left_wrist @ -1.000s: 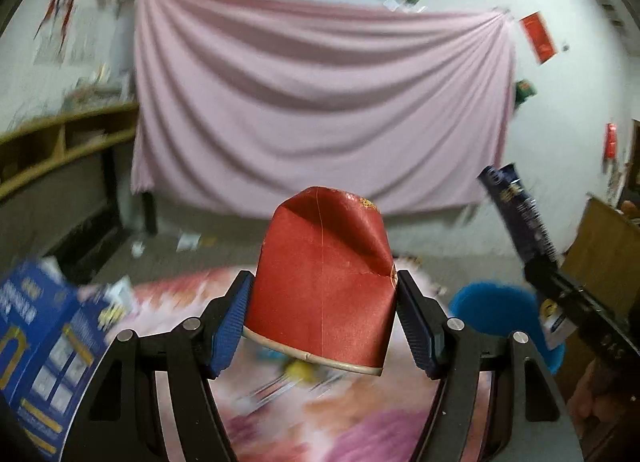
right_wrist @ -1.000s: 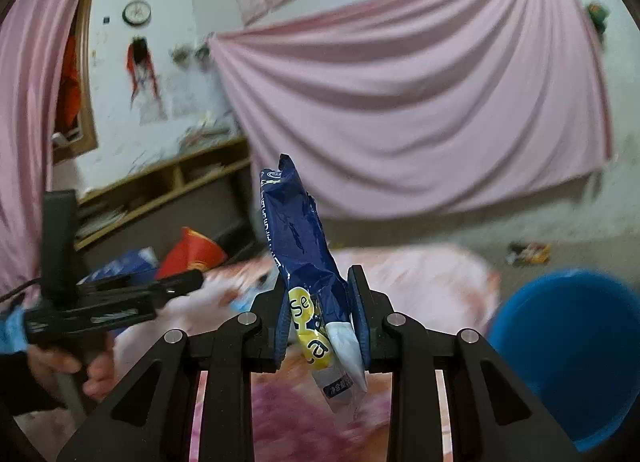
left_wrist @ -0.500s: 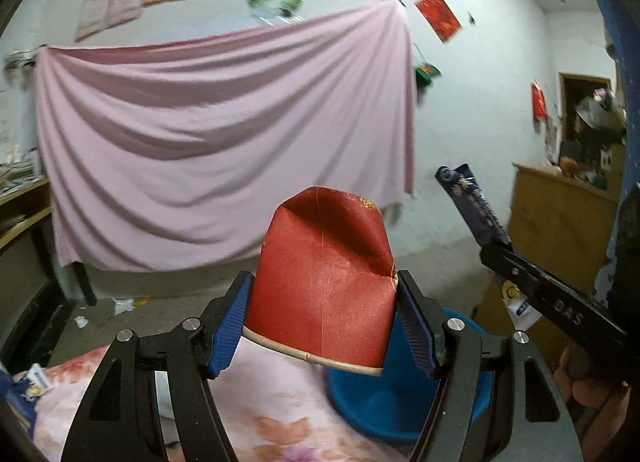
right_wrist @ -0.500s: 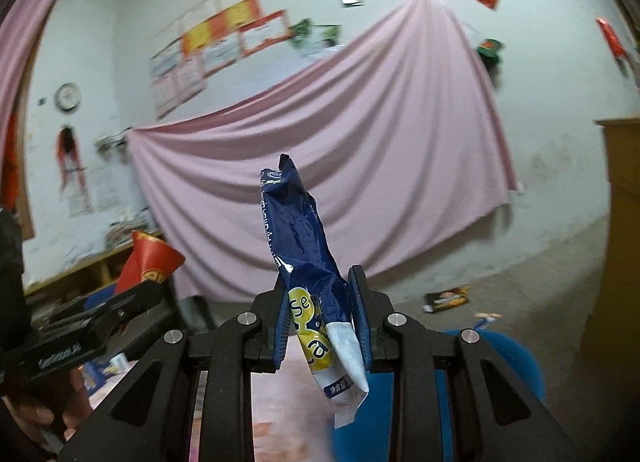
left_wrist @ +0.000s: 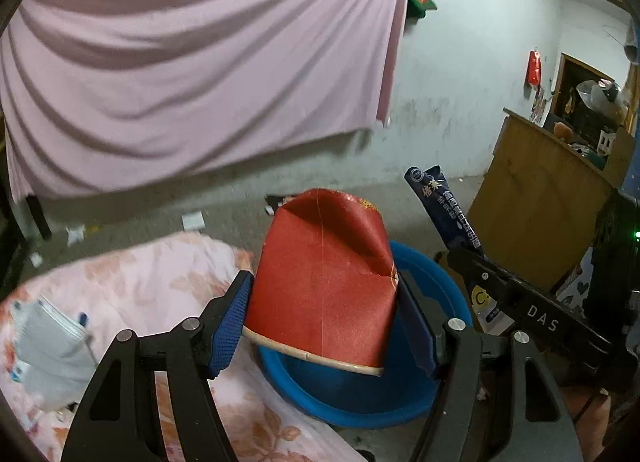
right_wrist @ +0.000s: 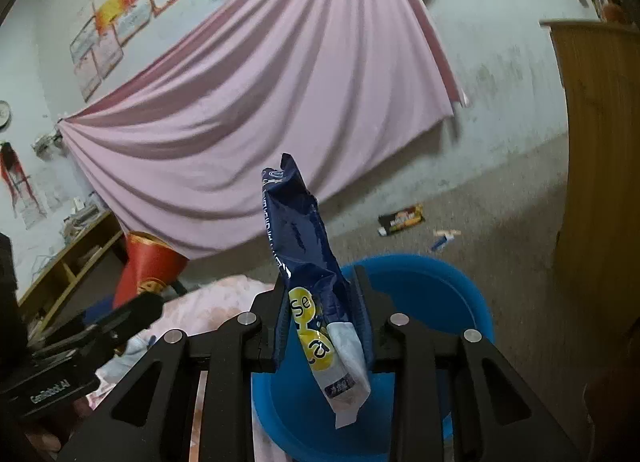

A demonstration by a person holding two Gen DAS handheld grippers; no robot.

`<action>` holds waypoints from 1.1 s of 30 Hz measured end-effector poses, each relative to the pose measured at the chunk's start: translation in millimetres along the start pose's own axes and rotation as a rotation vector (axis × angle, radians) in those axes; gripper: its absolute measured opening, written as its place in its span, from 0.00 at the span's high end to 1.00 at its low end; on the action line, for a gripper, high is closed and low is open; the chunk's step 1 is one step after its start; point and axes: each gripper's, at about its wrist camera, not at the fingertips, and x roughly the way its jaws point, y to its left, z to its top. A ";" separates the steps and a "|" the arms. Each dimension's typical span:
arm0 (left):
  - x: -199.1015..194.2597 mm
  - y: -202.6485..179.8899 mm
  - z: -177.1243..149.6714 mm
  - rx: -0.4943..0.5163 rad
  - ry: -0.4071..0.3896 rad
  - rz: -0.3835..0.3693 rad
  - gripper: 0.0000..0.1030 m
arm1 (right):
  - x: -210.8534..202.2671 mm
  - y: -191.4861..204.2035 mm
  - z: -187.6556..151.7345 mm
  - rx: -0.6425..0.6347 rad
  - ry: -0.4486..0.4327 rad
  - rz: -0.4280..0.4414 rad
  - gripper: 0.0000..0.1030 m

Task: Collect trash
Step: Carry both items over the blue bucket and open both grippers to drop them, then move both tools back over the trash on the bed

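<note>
Left gripper [left_wrist: 326, 320] clamping red cup [left_wrist: 324, 282], right gripper [right_wrist: 322, 326] pinching blue wrapper [right_wrist: 304, 246] (above basin rim [right_wrist: 476, 294])

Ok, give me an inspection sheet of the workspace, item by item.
Surface: floral pink cloth, concrete floor beyond.
Job's things: crushed red paper cup; blue snack wrapper; blue basin under both.
Clutter: white pouch on cloth; dark wrapper and scraps on floor.
Grippers: left gripper jaws clamp the cup; right gripper holds the wrapper.
Cables: nothing seen.
Surroundings: pink sheet on wall, wooden cabinet.
</note>
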 end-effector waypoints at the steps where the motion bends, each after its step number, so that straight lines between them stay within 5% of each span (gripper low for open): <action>1: 0.0 1.7 -2.2 -0.009 0.011 -0.004 0.37 | 1.6 -1.7 -0.2 0.007 0.012 -0.002 0.73; 13: 12.5 7.3 -5.3 -0.109 0.053 -0.011 0.33 | 16.4 -13.1 -2.8 0.042 0.097 -0.012 0.66; 21: -28.0 27.8 -20.8 -0.127 -0.092 0.071 0.31 | 9.7 -1.7 -3.5 -0.030 0.039 -0.035 0.60; 26: -72.2 44.7 -22.9 -0.137 -0.237 0.122 0.18 | -4.3 21.8 -0.4 -0.109 -0.056 -0.012 0.55; 28: -82.1 52.8 -25.6 -0.136 -0.270 0.144 0.10 | -7.9 30.5 -0.6 -0.130 -0.086 -0.001 0.48; 30: -100.0 62.2 -29.8 -0.149 -0.327 0.177 0.02 | -12.3 40.4 -1.0 -0.144 -0.122 0.026 0.25; 33: -120.5 76.2 -40.7 -0.173 -0.397 0.213 0.02 | -19.5 57.0 -1.5 -0.177 -0.179 0.065 0.18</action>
